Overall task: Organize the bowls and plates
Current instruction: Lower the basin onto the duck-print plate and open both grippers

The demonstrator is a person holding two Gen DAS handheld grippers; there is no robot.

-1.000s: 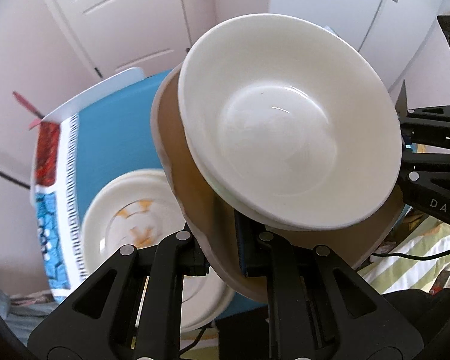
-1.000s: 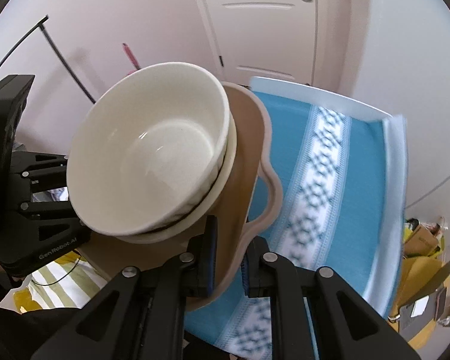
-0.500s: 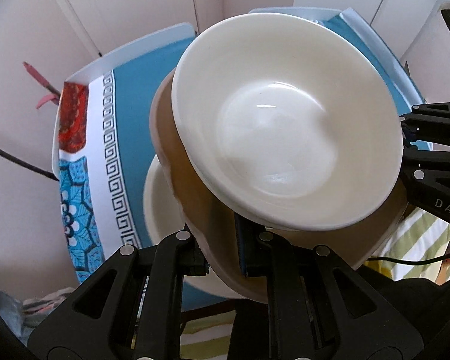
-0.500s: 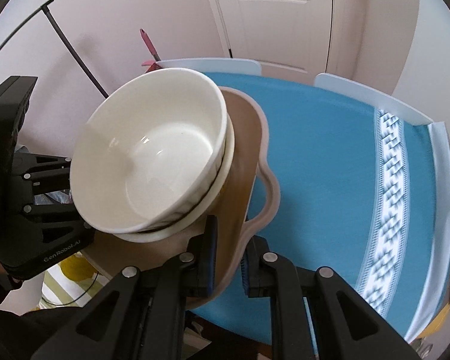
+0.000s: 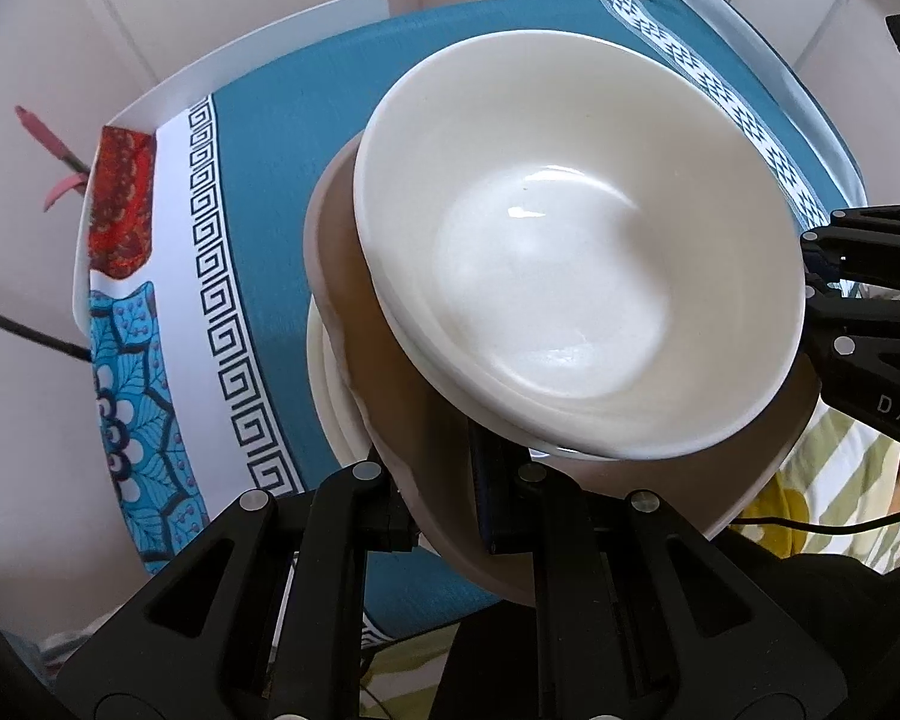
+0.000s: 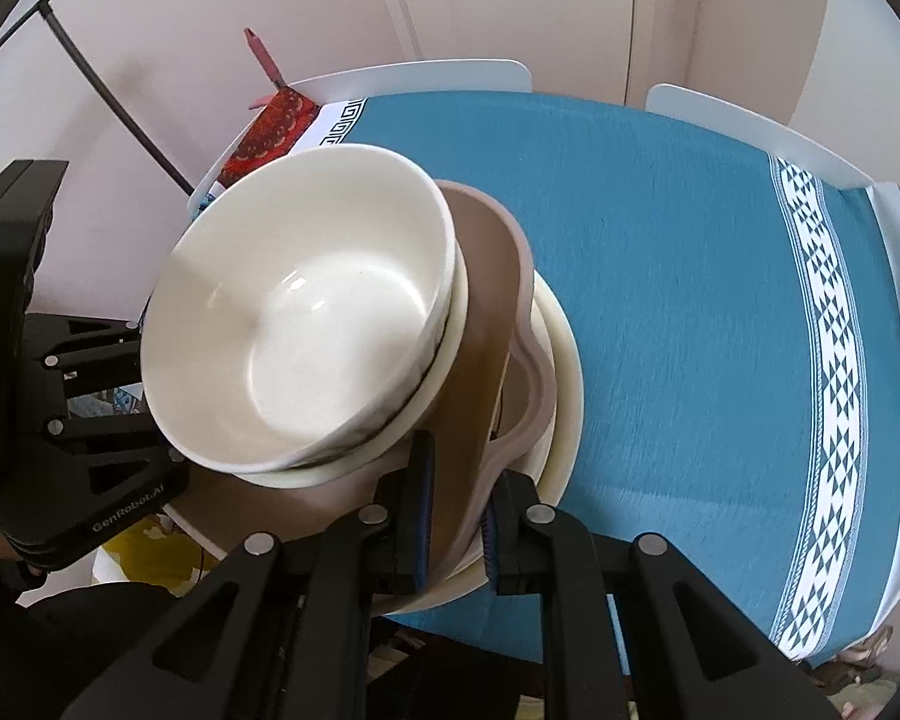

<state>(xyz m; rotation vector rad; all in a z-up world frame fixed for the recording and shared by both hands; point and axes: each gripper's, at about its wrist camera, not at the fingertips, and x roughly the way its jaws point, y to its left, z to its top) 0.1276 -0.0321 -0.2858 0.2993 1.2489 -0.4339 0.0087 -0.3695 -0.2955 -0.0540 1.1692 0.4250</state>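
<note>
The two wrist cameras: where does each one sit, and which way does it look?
Left wrist: sits behind the left claw, looks forward and down at the white bowl on the brown plate; the right claw shows at the right edge.
Right wrist: sits behind the right claw, looks over the same stack at the blue tablecloth; the left claw shows at left.
Shared: bowl, brown plate, tablecloth.

White "DAS", cut off by the frame edge, on the right gripper [image 5: 870,324], "GenRobot.AI" on the left gripper [image 6: 84,420]
</note>
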